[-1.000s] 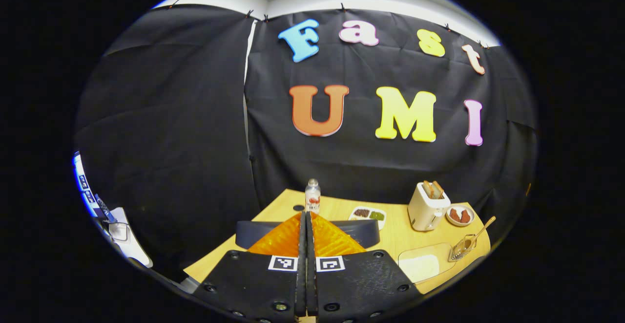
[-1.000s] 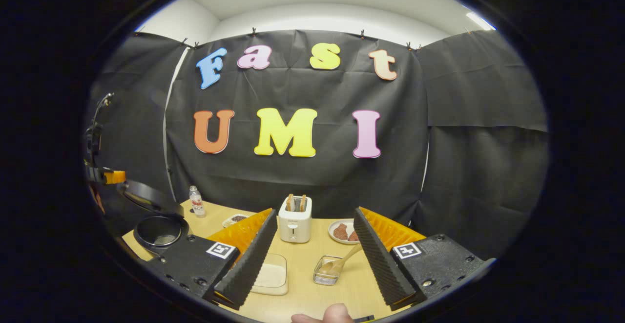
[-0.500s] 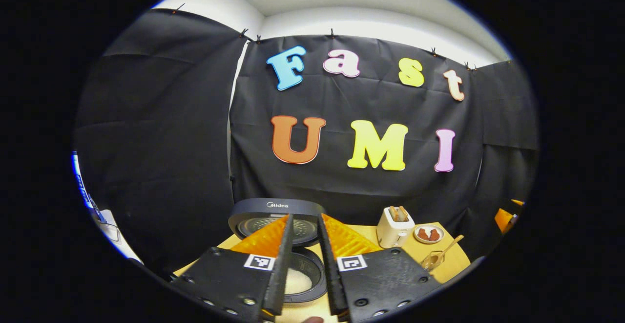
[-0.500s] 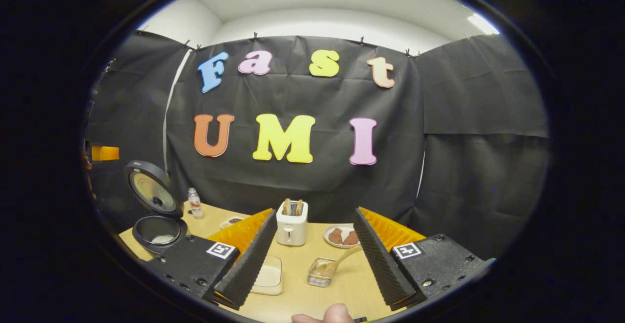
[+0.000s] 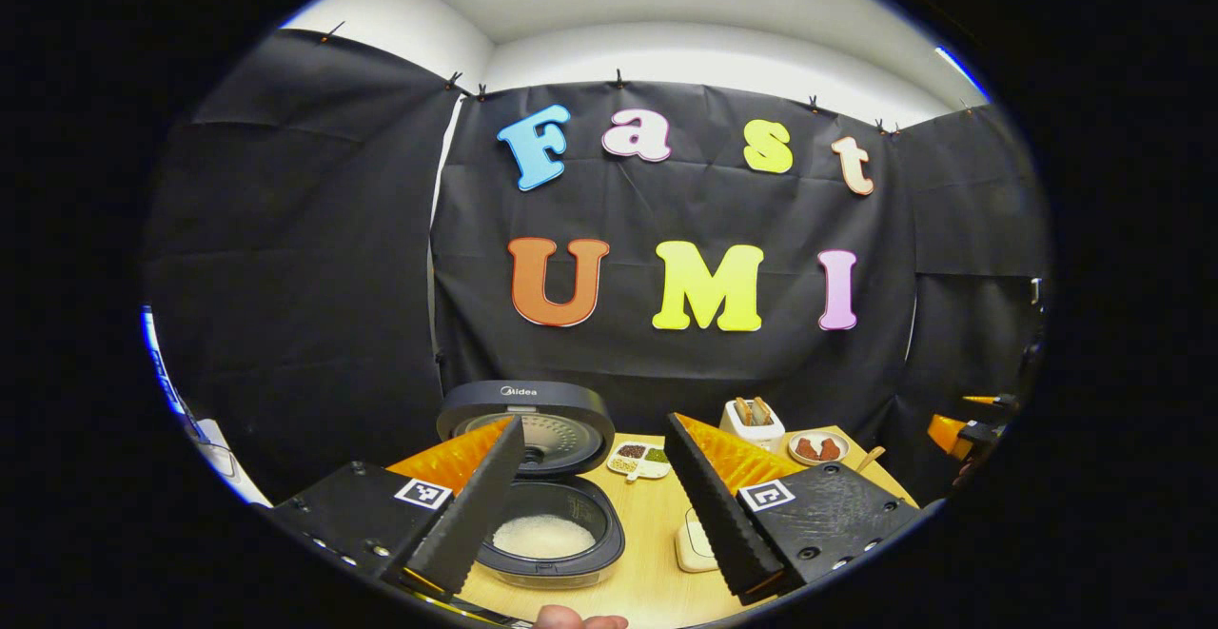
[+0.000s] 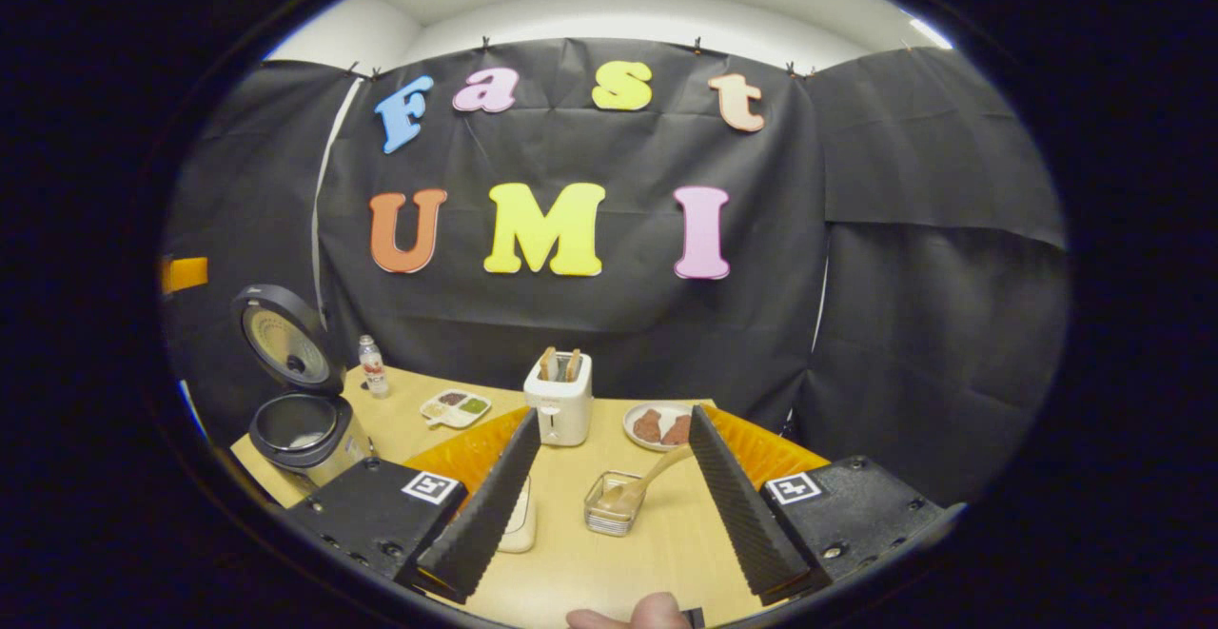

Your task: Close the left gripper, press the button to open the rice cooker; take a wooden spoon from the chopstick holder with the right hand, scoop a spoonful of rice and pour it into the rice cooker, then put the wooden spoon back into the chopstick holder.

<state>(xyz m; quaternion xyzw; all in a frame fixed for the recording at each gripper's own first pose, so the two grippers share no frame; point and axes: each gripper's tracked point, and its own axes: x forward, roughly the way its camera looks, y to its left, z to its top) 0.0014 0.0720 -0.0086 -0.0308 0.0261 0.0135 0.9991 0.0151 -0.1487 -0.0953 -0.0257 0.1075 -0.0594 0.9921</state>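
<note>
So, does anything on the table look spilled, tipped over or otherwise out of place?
Nothing stands out. The dark rice cooker stands with its lid up and white rice inside, the wooden spoon leans in the clear chopstick holder, and the white toaster stands upright. No spills on the wooden table.

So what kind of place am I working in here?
Most likely a staged kitchen booth, not a real kitchen: a wooden table with an open rice cooker, a toaster and a chopstick holder with a wooden spoon, against black cloth walls.
</note>
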